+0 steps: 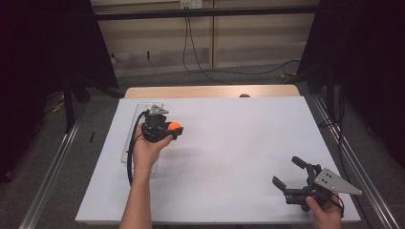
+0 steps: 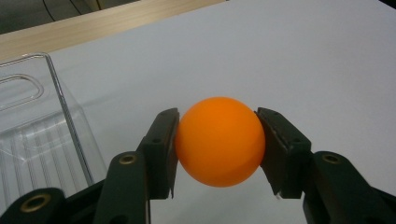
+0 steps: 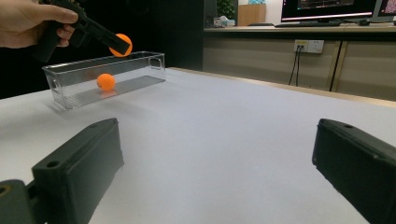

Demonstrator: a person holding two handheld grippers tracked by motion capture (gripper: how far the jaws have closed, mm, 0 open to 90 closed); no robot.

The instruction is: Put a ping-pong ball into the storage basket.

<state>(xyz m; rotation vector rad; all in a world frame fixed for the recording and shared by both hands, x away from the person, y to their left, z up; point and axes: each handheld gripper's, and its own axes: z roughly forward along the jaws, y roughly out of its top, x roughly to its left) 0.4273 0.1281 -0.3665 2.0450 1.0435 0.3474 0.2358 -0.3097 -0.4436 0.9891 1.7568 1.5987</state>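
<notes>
- Covering the table (image 1: 224,157), a smooth matte white sheet.
- Clear rigid plastic box (image 3: 74,79), long and rectangular, holds a second orange ball (image 3: 106,81).
- Right gripper (image 1: 290,175), matte black, rests low with jaws wide apart.
- Left gripper (image 2: 217,144) is clamped on the smooth round orange ball (image 2: 219,141), raised beside the box.

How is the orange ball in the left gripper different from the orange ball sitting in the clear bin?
The held ball is clamped between the left gripper's black pads, up in the air beside the clear bin; the ball in the bin touches no gripper. The held ball sits above the bin's rim in the right gripper view; the ball in the bin rests on its floor. Both look the same orange, round and alike in size.
</notes>
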